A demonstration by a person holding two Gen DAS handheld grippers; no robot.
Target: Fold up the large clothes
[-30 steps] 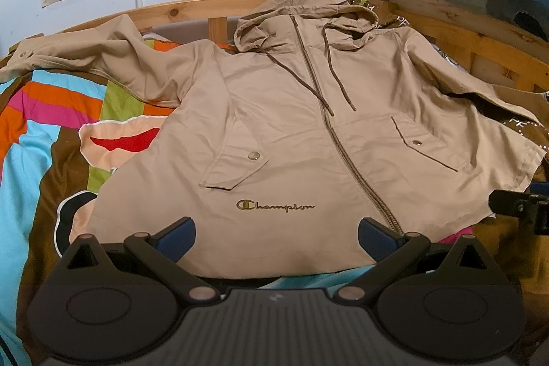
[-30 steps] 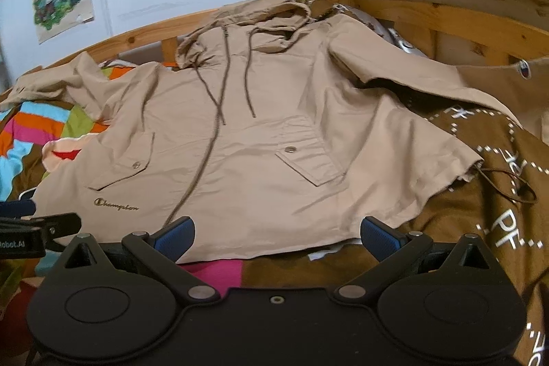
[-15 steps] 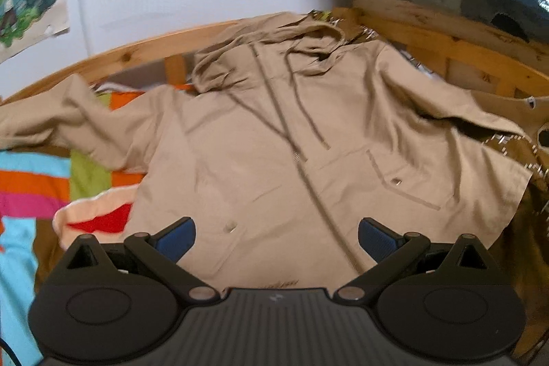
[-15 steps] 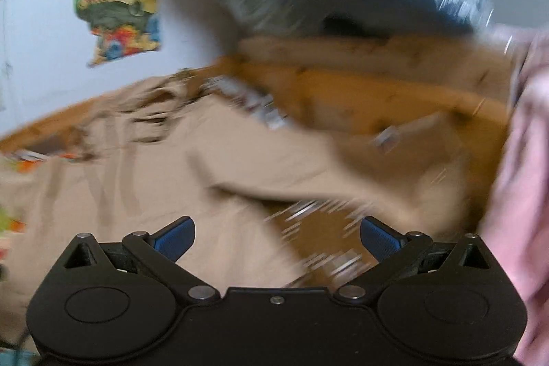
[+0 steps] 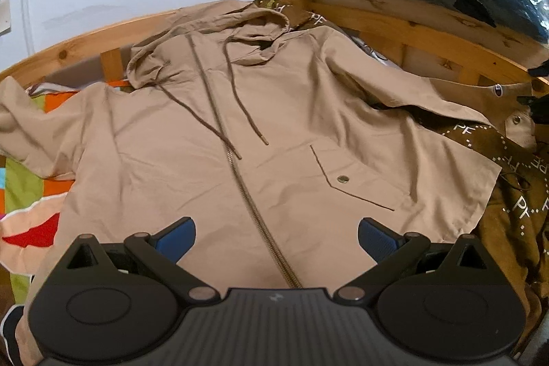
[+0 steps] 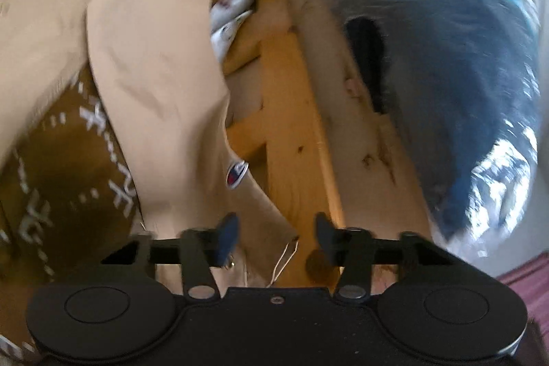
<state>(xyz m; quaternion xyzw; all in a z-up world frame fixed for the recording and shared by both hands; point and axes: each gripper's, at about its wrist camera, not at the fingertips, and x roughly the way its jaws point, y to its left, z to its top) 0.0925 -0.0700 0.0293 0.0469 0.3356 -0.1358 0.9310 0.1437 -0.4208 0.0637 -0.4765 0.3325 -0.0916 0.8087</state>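
Tan hooded jacket [image 5: 274, 132] spread front-up across the bed, zipped, hood toward the wooden headboard [image 5: 394, 19], drawstrings trailing down the chest. Directly ahead of the left gripper [image 5: 276, 237], with the zipper running toward the gap between its blue pads and the hem close under them. Snap pocket [image 5: 346, 177] ahead and to the right of that gripper; one sleeve reaching away to the left, the other away to the right.

Left gripper spread wide, holding nothing, hovering over the lower front panel. Right gripper [image 6: 276, 234] partly closed with a clear gap left between the pads, gripping nothing as far as the blurred view shows; cuff end of the right-hand sleeve [image 6: 154, 84], with its small logo patch [image 6: 236, 174], lying just ahead and to the left of it, loose threads near the pad tips. Wooden bed rail [image 6: 295, 132] straight ahead, plastic-wrapped bedding [image 6: 446, 57] beyond to the right, brown patterned blanket [image 6: 61, 167] off to the left.

Likely step: opening of the fold, going for the sleeve end. Nothing folded yet. Next move calls for bringing the right pads down over the cuff edge, pinching cloth only and clear of the rail, then carrying the sleeve across toward the zipper line. Left gripper well placed to pin the body against dragging.
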